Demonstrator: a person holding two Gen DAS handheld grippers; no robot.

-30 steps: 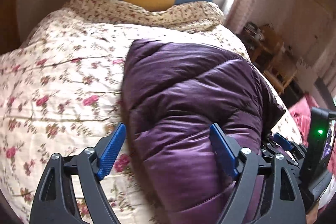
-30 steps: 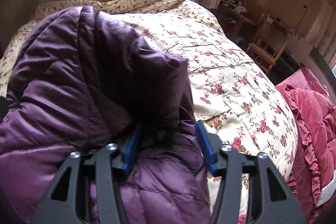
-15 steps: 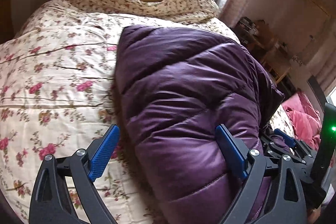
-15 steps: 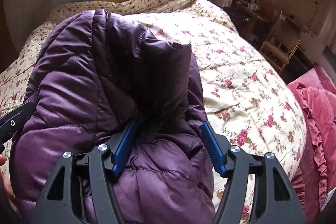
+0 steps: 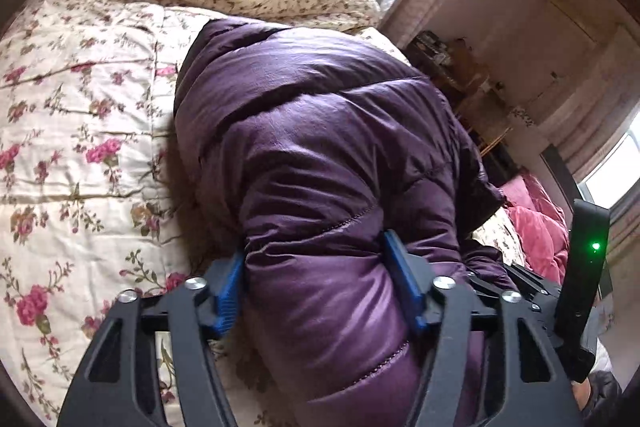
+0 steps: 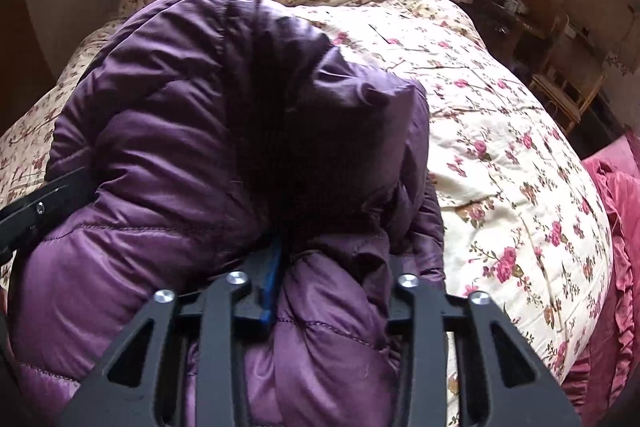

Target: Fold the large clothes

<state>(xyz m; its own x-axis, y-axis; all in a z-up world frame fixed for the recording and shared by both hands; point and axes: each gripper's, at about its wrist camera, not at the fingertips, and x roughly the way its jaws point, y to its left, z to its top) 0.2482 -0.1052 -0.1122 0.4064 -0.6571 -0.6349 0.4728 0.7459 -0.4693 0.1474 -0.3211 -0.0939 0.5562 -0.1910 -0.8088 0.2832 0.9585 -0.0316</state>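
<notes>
Floral bedspread (image 5: 72,155) carries the purple puffer jacket (image 5: 320,131), bunched near the bed's foot. Both grippers' jaws, wider a moment ago, are closing: left gripper (image 5: 316,291) onto a padded fold, right gripper (image 6: 332,291) apparently pinching the hem, one pad hidden. Lifting seems next. No containers visible.

Since a second ago both the left claw (image 5: 316,283) and right claw (image 6: 332,287) have gone from gaping to closing, pinching bunched folds of the purple jacket (image 5: 320,131).
</notes>
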